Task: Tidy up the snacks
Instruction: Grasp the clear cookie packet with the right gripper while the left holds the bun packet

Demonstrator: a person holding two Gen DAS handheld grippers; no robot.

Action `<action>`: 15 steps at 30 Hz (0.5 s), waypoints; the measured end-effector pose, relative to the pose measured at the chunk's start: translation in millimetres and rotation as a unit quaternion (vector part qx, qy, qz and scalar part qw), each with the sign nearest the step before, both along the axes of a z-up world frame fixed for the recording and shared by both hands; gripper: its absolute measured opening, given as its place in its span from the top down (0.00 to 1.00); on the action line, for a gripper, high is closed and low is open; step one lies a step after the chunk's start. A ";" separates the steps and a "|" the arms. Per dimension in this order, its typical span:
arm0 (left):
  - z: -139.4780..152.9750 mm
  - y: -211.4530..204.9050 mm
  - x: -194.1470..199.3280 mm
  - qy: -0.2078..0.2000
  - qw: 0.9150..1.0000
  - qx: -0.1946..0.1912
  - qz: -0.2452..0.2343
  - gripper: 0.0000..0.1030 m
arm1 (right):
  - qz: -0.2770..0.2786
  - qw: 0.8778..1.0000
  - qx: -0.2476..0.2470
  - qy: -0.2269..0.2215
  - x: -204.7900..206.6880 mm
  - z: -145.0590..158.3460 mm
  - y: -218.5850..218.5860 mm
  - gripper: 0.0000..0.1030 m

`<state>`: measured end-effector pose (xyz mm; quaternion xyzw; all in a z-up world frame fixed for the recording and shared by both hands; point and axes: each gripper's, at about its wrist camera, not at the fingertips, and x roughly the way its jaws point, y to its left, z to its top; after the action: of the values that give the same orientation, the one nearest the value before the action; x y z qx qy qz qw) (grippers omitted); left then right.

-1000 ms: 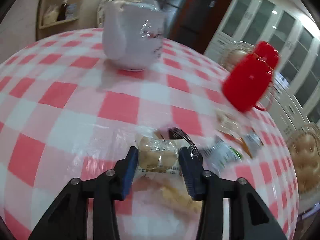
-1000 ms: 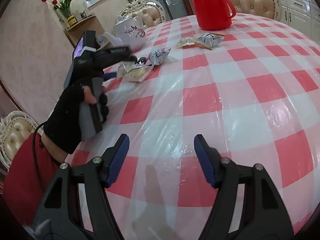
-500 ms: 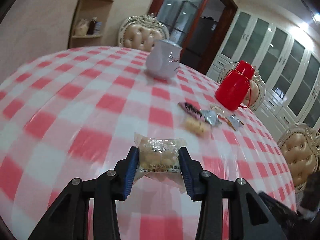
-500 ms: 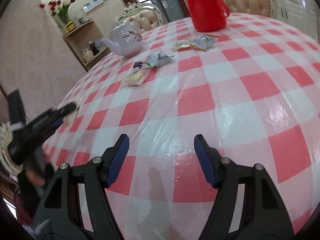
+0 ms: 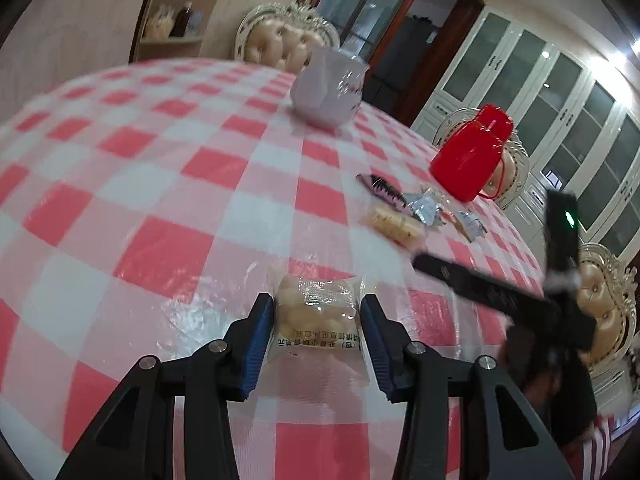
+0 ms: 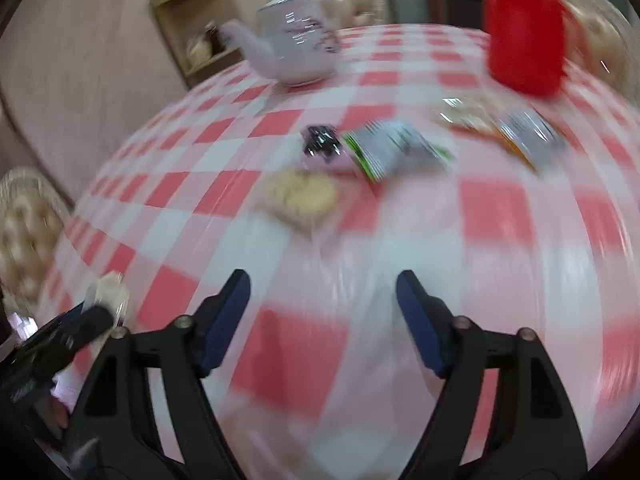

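My left gripper (image 5: 318, 312) is shut on a clear-wrapped yellow pastry (image 5: 316, 308), low over the near part of the red-checked table (image 5: 160, 184). Several other snack packets lie in a cluster ahead: a second wrapped pastry (image 5: 394, 222), a dark packet (image 5: 380, 188) and silver packets (image 5: 424, 208). In the blurred right wrist view my right gripper (image 6: 322, 292) is open and empty, pointed at that cluster: the pastry (image 6: 302, 196), the dark packet (image 6: 320, 142), a silver-green packet (image 6: 394, 148). The left gripper (image 6: 102, 304) shows at lower left there, holding its pastry.
A white teapot (image 5: 326, 92) and a red jug (image 5: 470, 160) stand at the far side of the table; they also show in the right wrist view as teapot (image 6: 296, 44) and jug (image 6: 524, 32). Padded chairs ring the table. The right gripper's body (image 5: 520, 304) crosses the left view.
My left gripper has carried the pastry back from the cluster to the near part of the table. My right gripper has swung fast toward the snack cluster, still open.
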<state>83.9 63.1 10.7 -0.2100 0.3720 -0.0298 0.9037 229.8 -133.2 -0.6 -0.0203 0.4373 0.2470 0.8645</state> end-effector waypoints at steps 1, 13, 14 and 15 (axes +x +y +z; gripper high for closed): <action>-1.9 1.9 1.4 0.004 1.000 -0.007 0.001 0.55 | 0.012 1.000 -0.010 -0.003 8.0 -0.6 6.4 0.22; -5.6 4.1 5.6 0.013 1.000 -0.020 -0.006 0.54 | 0.105 0.986 -0.110 -0.065 -30.0 4.6 35.6 0.62; -5.4 3.5 5.8 0.013 1.000 -0.019 -0.007 0.54 | 0.099 0.987 -0.106 -0.071 -38.9 10.1 32.8 0.62; -5.4 3.2 6.0 0.013 1.000 -0.018 -0.007 0.54 | 0.085 0.989 -0.092 -0.075 -49.2 17.5 26.8 0.62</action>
<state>89.9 66.3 5.3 -0.2237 0.3848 -0.0404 0.8946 180.5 -106.4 16.9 -0.1553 0.3885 0.2765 0.8652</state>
